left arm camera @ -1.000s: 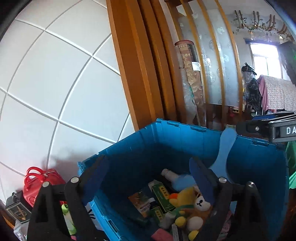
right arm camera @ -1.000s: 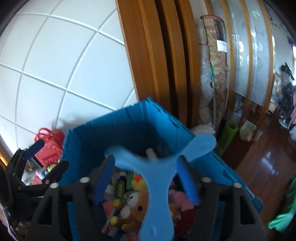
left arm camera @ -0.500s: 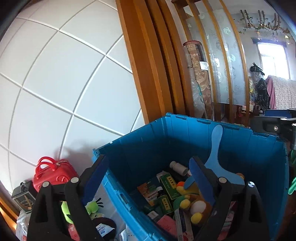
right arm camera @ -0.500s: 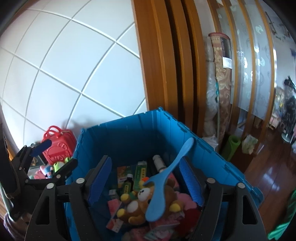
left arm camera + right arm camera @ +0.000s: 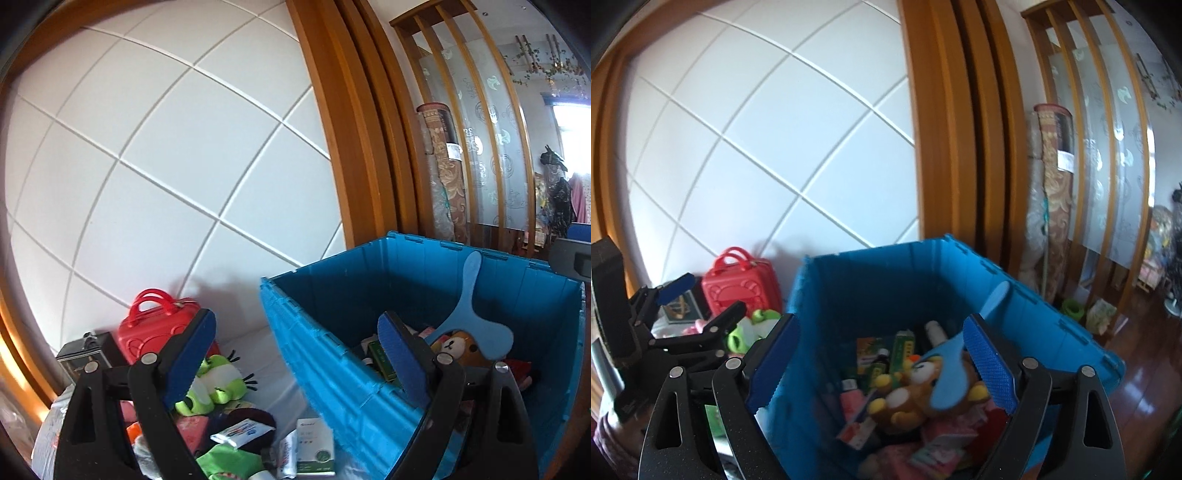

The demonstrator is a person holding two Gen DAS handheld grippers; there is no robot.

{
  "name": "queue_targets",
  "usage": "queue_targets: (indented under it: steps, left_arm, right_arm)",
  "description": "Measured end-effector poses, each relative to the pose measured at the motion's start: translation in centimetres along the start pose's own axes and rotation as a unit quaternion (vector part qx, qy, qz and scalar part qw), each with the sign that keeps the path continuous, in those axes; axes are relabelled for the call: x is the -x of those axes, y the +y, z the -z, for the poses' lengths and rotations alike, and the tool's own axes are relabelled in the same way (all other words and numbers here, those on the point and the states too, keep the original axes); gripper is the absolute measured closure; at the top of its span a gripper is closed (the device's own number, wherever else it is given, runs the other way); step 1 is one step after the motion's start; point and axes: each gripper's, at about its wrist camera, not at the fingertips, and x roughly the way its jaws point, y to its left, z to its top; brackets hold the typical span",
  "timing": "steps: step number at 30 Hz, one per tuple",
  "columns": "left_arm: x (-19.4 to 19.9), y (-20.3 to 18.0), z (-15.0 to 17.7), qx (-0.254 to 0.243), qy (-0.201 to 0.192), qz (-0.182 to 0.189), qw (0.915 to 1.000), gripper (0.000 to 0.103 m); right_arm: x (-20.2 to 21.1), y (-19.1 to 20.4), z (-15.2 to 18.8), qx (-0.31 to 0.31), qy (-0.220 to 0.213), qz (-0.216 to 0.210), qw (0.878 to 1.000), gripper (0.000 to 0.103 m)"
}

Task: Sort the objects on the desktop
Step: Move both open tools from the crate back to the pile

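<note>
Your right gripper (image 5: 881,363) is hanging wide open over the blue crate (image 5: 945,258) with nothing between its pads. 1 second ago those pads were closed on the light-blue boomerang (image 5: 947,373); half a second ago it was already loose and tipping, and now it is lying inside the crate, draped across the brown plush bear (image 5: 916,391), with 1 arm leaning up toward the far wall. That drop is finished, so, as I judge it, 1 more item is sorted and this gripper is free for the next pick.

Your left gripper (image 5: 295,360) is also gaping wide and carrying nothing. It has been swinging left: the crate has slid to the right of its view, its right finger is now standing in front of the crate wall, and the unsorted pile is coming into sight. There you are facing a green frog plush (image 5: 212,384), a red toy suitcase (image 5: 155,328) against the tiled wall, and a white and green box (image 5: 314,448) lying flat just beside the crate. That pile is probably your next source.

The print on the box and on the green cartons (image 5: 899,349) inside the crate is too small to read.
</note>
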Motion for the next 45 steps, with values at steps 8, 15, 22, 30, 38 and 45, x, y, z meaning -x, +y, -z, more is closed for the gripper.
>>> queue_targets:
  steps: [8, 15, 22, 30, 38, 45]
  left_arm:
    - [4.5, 7.8, 3.9, 0.003, 0.017, -0.045, 0.9988, 0.013]
    - [8.9, 16.5, 8.9, -0.001, 0.041, -0.094, 0.9948, 0.013]
    - [11.2, 23.9, 14.5, 0.001, 0.069, -0.147, 0.9866, 0.013]
    - [10.6, 27.0, 18.8, 0.018, 0.088, -0.172, 0.981, 0.013]
    - [8.1, 28.8, 23.3, 0.044, 0.128, -0.186, 0.9732, 0.013]
    - [5.1, 30.4, 26.9, 0.057, 0.153, -0.169, 0.972, 0.013]
  right_arm:
    - [1.9, 7.5, 1.8, 0.015, -0.006, -0.044, 0.999, 0.011]
    - [2.0, 15.0, 4.6, 0.005, 0.02, -0.078, 0.997, 0.011]
    - [0.5, 20.7, 9.5, 0.01, 0.062, -0.093, 0.994, 0.011]
    - [-4.7, 23.5, 13.1, 0.018, 0.128, -0.109, 0.986, 0.011]
    - [-9.7, 25.9, 15.4, 0.046, 0.175, -0.149, 0.972, 0.011]
    - [-14.5, 28.1, 18.4, 0.064, 0.214, -0.177, 0.959, 0.011]
